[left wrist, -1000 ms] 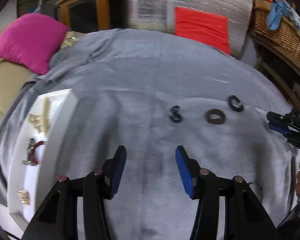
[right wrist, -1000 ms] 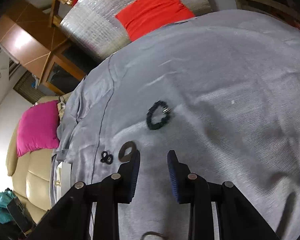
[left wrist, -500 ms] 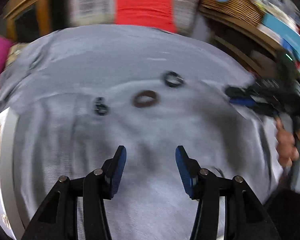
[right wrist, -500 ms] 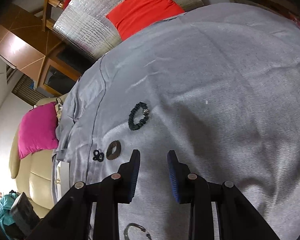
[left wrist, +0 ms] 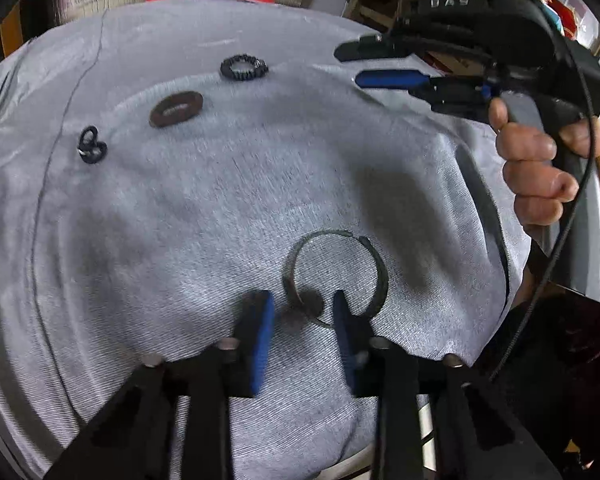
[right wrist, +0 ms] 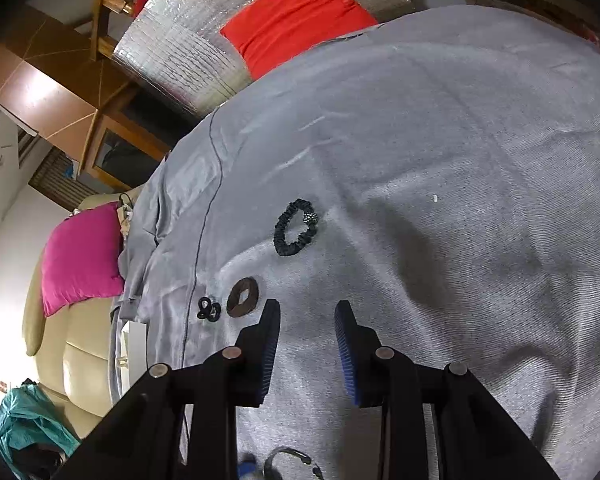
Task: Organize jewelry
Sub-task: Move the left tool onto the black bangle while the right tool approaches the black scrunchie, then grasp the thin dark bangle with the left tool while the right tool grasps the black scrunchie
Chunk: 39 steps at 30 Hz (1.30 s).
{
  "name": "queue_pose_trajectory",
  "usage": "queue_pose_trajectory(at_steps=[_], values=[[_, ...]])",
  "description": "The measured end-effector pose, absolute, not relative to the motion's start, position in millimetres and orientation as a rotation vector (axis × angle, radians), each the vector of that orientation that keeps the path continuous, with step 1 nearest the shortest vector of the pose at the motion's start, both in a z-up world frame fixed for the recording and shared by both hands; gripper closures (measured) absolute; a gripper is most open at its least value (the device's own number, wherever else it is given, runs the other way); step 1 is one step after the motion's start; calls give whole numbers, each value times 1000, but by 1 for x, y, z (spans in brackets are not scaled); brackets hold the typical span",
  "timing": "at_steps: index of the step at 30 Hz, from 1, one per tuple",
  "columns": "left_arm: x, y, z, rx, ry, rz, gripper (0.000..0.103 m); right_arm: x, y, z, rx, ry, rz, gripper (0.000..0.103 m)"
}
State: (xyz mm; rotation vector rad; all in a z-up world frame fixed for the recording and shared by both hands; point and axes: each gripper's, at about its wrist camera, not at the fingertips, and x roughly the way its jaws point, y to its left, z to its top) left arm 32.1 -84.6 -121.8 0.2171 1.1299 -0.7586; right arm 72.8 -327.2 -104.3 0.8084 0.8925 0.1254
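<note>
Our left tongs (left wrist: 302, 306), parted and empty, straddle the near rim of the open bangle (left wrist: 336, 276) on the worktop (left wrist: 220, 200), while our right tongs (right wrist: 307, 320), also parted and empty, hover farther beyond it.

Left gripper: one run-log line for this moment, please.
left gripper: open, straddling open bangle rim | right gripper: open, empty, raised | cloth: three pieces remaining
</note>
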Motion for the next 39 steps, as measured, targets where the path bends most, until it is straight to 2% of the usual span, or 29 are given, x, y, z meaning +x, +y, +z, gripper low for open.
queue_pose_trajectory(at_steps=[3, 8, 11, 28, 39], values=[[32, -89, -127, 223, 1130, -750, 80, 75, -324, -105, 805, 896, 125, 72], [38, -94, -129, 209, 1131, -733, 96, 81, -321, -107, 792, 903, 117, 72], [41, -91, -126, 202, 1120, -723, 99, 86, -322, -108, 789, 898, 115, 72], [81, -59, -103, 167, 1002, -514, 100, 162, -307, -126, 677, 915, 89, 72], [112, -47, -114, 163, 1031, -419, 100, 195, -321, -135, 695, 923, 57, 72]])
